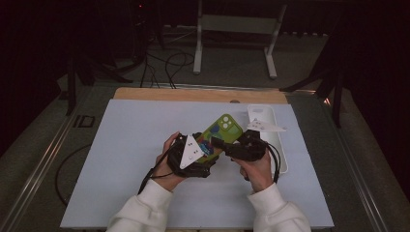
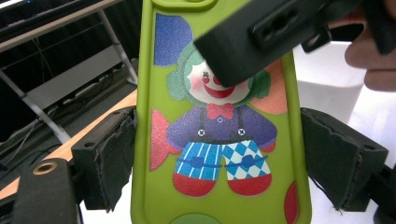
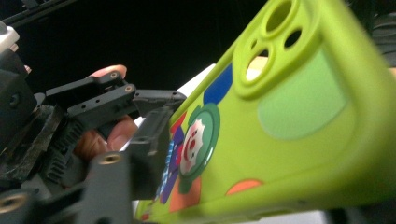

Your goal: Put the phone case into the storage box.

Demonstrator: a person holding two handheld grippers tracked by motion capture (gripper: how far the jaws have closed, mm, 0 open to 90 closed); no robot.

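Left gripper view: left gripper (image 2: 219, 154) clamps the green phone case (image 2: 219, 140) between its fingers (image 2: 107, 158); right gripper (image 1: 227, 143) pinches its upper face.

The phone case (image 2: 219, 140) was lime green, printed with a clown: green hair, red bow tie, purple shirt, blue-and-white diamond trousers, red shoes. The table mat (image 1: 130, 145) was pale blue.

Both claws (image 1: 205, 147) (image 1: 220, 144) side by side
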